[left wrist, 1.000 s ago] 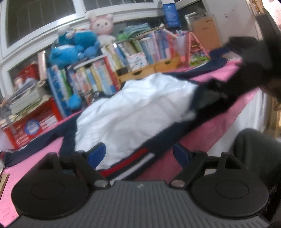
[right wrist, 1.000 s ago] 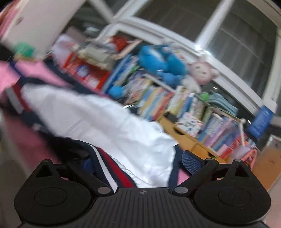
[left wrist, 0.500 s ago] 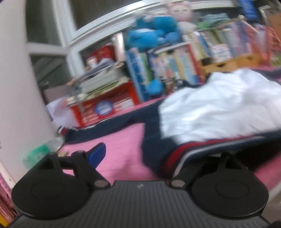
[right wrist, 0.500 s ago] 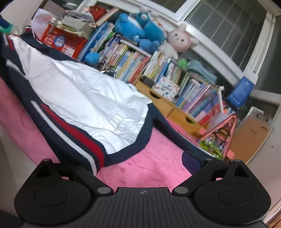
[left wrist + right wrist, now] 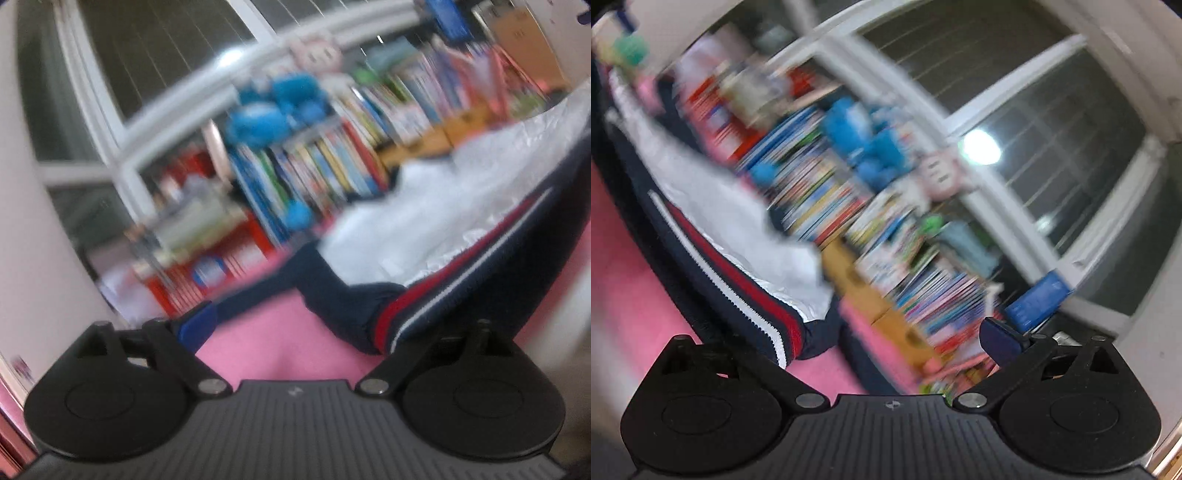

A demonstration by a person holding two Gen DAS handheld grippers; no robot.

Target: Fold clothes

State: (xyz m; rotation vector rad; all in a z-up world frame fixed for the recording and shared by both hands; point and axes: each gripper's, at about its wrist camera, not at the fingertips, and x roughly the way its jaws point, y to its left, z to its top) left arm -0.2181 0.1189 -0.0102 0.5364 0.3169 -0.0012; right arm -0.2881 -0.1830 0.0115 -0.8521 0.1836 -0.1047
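Note:
A navy jacket (image 5: 443, 229) lies spread with its white lining up on a pink cloth (image 5: 266, 332); a red and white stripe runs along its hem. My left gripper (image 5: 306, 328) hovers low at the jacket's left hem corner, jaws opening. Its blue left pad (image 5: 195, 325) is free, and the right finger is hidden behind the hem. In the right wrist view the jacket (image 5: 713, 210) fills the left side. My right gripper (image 5: 882, 350) is at the other hem corner, jaws opening. Its right pad (image 5: 1001, 343) is free, the left one hidden by cloth. Both views are blurred.
Behind the pink cloth stands a row of books (image 5: 317, 166) with a blue plush toy (image 5: 273, 107) on top and a red crate (image 5: 210, 266) at the left. A window (image 5: 1052, 110) is behind them. A pale wall (image 5: 29, 221) closes the left side.
The left view has swung left, so the jacket now sits at its right. The right view has rolled and swung right, pushing the jacket to its left. Both pairs of jaws look slightly wider.

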